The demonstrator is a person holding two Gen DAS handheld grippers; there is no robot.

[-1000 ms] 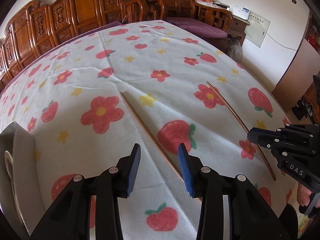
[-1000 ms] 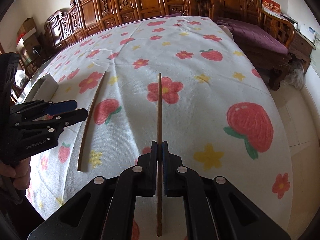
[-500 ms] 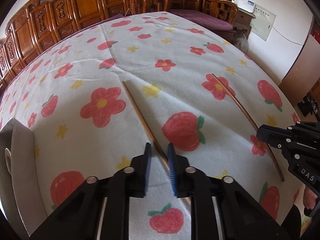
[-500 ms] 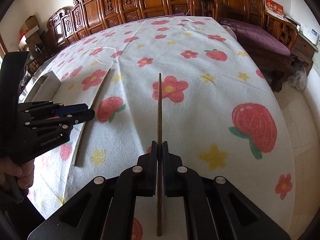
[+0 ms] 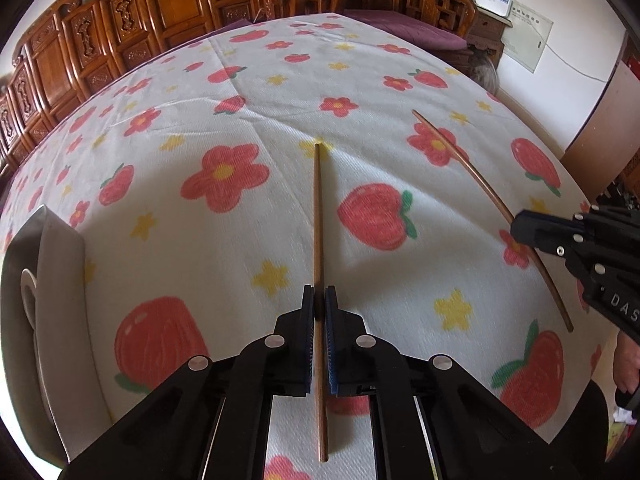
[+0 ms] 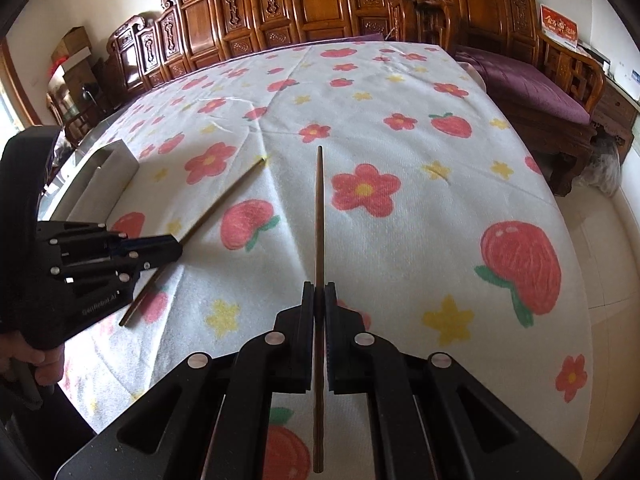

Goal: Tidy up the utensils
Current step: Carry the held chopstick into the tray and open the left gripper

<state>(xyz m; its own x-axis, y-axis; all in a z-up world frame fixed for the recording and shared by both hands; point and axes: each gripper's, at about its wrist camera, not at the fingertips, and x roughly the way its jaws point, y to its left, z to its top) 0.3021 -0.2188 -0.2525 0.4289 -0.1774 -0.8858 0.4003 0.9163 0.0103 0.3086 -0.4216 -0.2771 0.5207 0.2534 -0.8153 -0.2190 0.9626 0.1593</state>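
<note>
1. Surface: tablecloth (image 5: 248, 240), white w/ red flowers, strawberries, yellow stars, is spread under both grippers; carved wooden chairs (image 6: 312, 4) and a purple-cushioned bench (image 6: 532, 84) are seen at the far side.
2. Container: metal holder (image 6: 106, 168) is seen near the table's left edge; contents can't be made out.
3. Count: 2 chopsticks. Left chopstick (image 5: 318, 216) is pinched by left gripper (image 5: 319, 300), jaws narrow; right chopstick (image 6: 319, 216) is pinched by right gripper (image 6: 319, 298), jaws narrow. Both point fwd over the cloth.
</note>
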